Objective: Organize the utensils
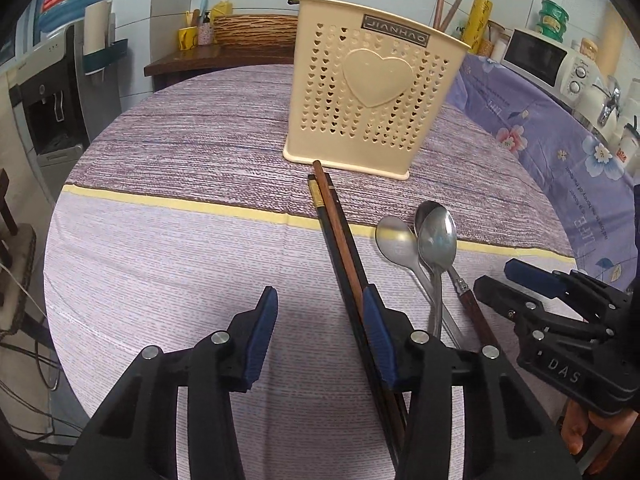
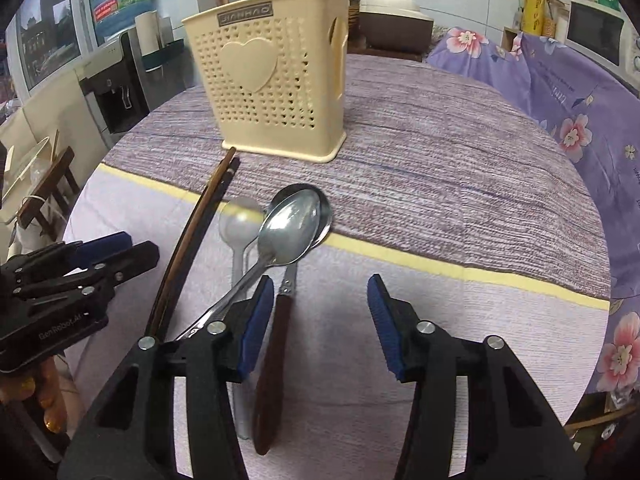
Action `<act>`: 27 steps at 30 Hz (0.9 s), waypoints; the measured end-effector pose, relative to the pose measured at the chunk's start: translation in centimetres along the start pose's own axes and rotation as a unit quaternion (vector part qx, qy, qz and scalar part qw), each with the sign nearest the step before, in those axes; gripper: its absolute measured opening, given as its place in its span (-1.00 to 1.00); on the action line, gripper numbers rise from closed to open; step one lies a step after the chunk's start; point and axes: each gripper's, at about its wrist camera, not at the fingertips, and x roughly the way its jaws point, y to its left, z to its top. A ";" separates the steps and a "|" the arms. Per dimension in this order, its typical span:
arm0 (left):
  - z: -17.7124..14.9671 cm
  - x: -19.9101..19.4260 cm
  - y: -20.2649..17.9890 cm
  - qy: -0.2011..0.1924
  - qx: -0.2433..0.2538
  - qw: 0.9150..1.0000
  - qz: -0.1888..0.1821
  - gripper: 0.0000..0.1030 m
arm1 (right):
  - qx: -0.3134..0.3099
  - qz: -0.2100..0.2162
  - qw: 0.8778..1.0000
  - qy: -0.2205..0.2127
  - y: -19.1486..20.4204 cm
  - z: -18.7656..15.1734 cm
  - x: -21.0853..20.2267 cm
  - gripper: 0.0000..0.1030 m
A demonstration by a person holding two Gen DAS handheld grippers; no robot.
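We hold both grippers low over the cloth-covered round table, and each stands wide open with nothing between its blue ribbed pads. Our left gripper sits just left of the chopsticks, whose near ends pass under its right finger. Our right gripper hovers over the spoon handles, its left finger above them.

The chopsticks are a tight bundle of long thin dark sticks, one reddish brown, one black with a gold band. Their long axis runs from us straight toward the holder, far tips just short of its base.

Beside them to the right lie three spoons, handles toward us, bowls pointing away and fanned together. The top spoon is polished steel, lying across a wood-handled spoon whose bowl shows beneath it. The third spoon is duller, matte grey.

Farther on stands the utensil holder, upright, cream plastic, pierced with small heart holes around one raised heart. More brown sticks rise out of it.
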 end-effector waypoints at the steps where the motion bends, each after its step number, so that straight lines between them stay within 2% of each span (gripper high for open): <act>1: 0.0 0.1 -0.1 0.001 0.000 1.000 0.000 -0.14 | -0.002 0.001 1.000 0.003 0.1 -0.1 0.1 -0.12; 5: -0.2 0.3 -0.3 0.005 0.002 1.000 -0.001 -0.14 | -0.007 -0.003 1.000 0.015 0.8 -0.4 0.8 -0.25; 7: -0.2 0.4 -0.4 0.008 0.002 1.000 -0.001 -0.14 | -0.008 -0.001 1.000 0.021 1.1 -0.6 1.1 -0.38; 9: -0.3 0.5 -0.5 0.009 0.001 1.000 -0.003 -0.14 | -0.018 -0.017 1.000 0.019 1.6 -0.7 1.2 -0.44; 12: -0.3 0.5 -0.6 0.011 0.002 1.000 -0.003 -0.14 | -0.015 -0.030 0.999 0.018 1.7 -0.7 1.3 -0.77; 23: -0.5 0.7 -1.0 0.018 0.007 1.000 0.001 -0.24 | 0.015 -0.072 0.997 0.006 -3.6 -0.5 1.2 -0.79; 27: -0.5 0.8 -1.4 0.019 0.019 1.000 0.012 -0.24 | 0.026 -0.067 0.997 0.005 -4.7 -0.3 1.2 -0.79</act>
